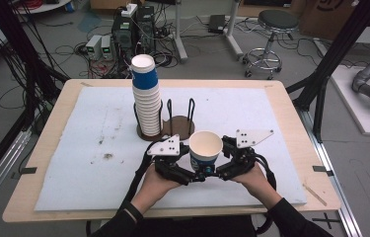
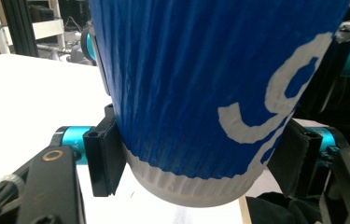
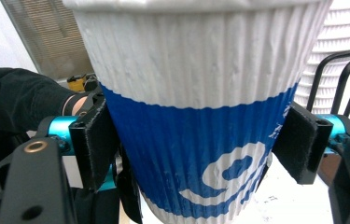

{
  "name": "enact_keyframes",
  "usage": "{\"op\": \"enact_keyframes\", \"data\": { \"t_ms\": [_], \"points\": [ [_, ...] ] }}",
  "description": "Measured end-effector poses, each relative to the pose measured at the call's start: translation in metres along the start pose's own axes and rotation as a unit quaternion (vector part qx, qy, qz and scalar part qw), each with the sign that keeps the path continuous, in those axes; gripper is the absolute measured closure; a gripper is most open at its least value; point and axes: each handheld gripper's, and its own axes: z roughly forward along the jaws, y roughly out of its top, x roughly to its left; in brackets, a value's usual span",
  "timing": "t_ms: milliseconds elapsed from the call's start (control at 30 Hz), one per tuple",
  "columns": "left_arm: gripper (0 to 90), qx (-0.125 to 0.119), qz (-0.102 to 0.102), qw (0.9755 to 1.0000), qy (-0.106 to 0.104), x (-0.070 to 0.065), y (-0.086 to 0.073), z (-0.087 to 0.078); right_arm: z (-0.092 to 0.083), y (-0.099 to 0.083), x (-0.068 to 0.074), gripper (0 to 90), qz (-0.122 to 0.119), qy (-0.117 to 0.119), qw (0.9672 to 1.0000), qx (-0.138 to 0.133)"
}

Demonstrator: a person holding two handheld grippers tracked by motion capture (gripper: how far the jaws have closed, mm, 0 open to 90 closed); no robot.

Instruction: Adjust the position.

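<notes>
A blue and white ribbed paper cup [image 1: 205, 147] is held upright above the front middle of the white mat, between both hands. My left gripper [image 1: 198, 170] comes in from the left and is shut on its lower part; in the left gripper view the cup [image 2: 200, 93] sits between the pads [image 2: 105, 158], just above its white base. My right gripper [image 1: 215, 169] comes in from the right. In the right gripper view both pads [image 3: 95, 140] lie against the cup's blue band [image 3: 196, 140].
A tall stack of the same cups [image 1: 145, 98] stands in a dark wire holder [image 1: 178, 123] behind the held cup. The white mat [image 1: 89, 148] covers a wooden table [image 1: 54, 118]. Black frame posts stand at both sides; a stool and cables are on the floor beyond.
</notes>
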Motion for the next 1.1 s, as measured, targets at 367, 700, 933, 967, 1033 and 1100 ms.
{"op": "enact_keyframes", "data": {
  "t_ms": [367, 700, 933, 967, 1033, 1100],
  "points": [
    [30.1, -0.002, 0.002, 1.0000, 0.001, 0.002, 0.001, -0.003, -0.005, 0.002, -0.001, 18.3, 0.005, -0.004, 1.0000, -0.001],
    [30.2, 0.004, -0.002, 1.0000, -0.003, 0.003, -0.002, -0.002, -0.010, 0.005, -0.001, 16.9, 0.007, -0.006, 0.9998, -0.015],
    [30.2, 0.013, -0.003, 0.9999, -0.009, 0.002, -0.004, 0.002, -0.011, 0.007, 0.000, 16.9, 0.013, 0.000, 0.9996, -0.026],
    [30.2, 0.014, -0.003, 0.9998, -0.010, 0.002, -0.004, 0.002, -0.011, 0.007, 0.000, 16.9, 0.012, 0.000, 0.9995, -0.028],
    [30.2, 0.016, -0.003, 0.9998, -0.013, 0.002, -0.005, 0.003, -0.011, 0.007, 0.000, 16.9, 0.014, 0.003, 0.9994, -0.030],
    [30.2, 0.017, -0.002, 0.9998, -0.014, 0.002, -0.005, 0.004, -0.011, 0.007, 0.000, 16.9, 0.012, 0.004, 0.9994, -0.031]
  ]
}}
